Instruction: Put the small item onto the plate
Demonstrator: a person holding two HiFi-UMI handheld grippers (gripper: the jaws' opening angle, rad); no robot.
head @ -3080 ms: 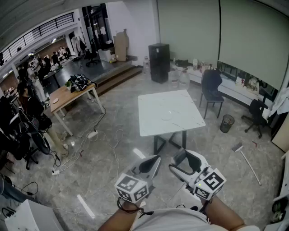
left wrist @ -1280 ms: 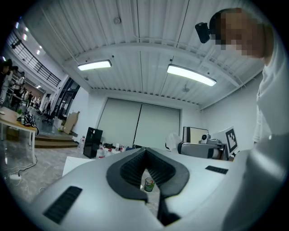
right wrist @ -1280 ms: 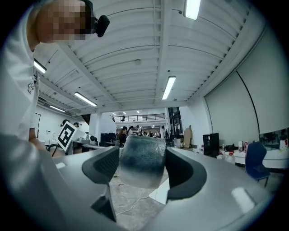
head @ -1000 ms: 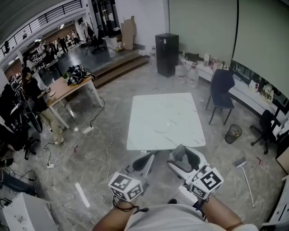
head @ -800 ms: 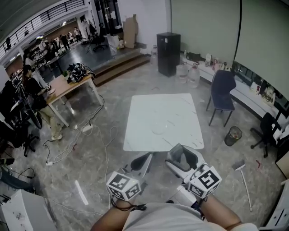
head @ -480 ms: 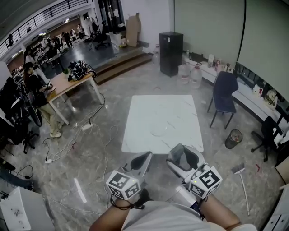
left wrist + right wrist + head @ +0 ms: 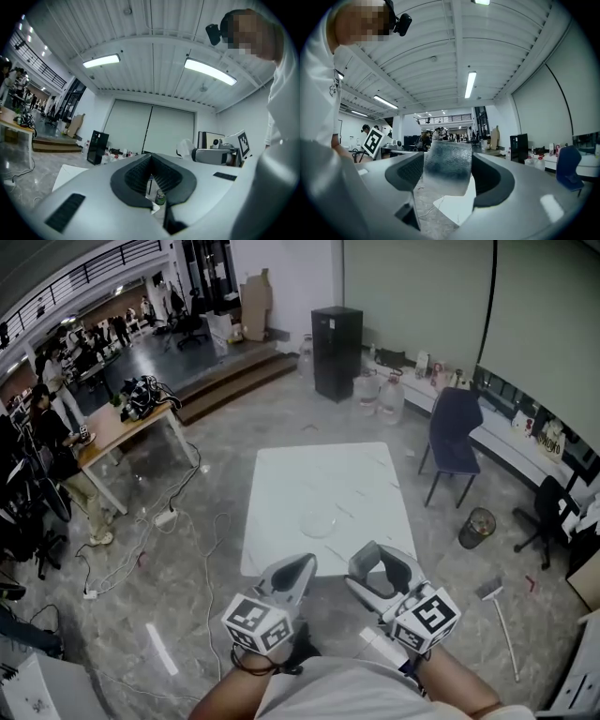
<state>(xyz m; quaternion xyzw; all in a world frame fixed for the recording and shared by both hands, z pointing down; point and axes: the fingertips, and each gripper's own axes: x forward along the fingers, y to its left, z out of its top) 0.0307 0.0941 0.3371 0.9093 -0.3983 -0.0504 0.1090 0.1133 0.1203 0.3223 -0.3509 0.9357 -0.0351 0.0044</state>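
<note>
Your right gripper [image 7: 448,160] is clamped on the small frosted, translucent item [image 7: 445,180], which keeps its jaws partly apart. Your left gripper [image 7: 151,177] is closed, with nothing between its pads. Both hang just short of the near edge of the white square table [image 7: 349,479], which has drawn nearer as you walked up. The clear round glass plate [image 7: 319,524] lies on the table's near half. The item is not yet placed, so the reach to the plate looks next.
</note>
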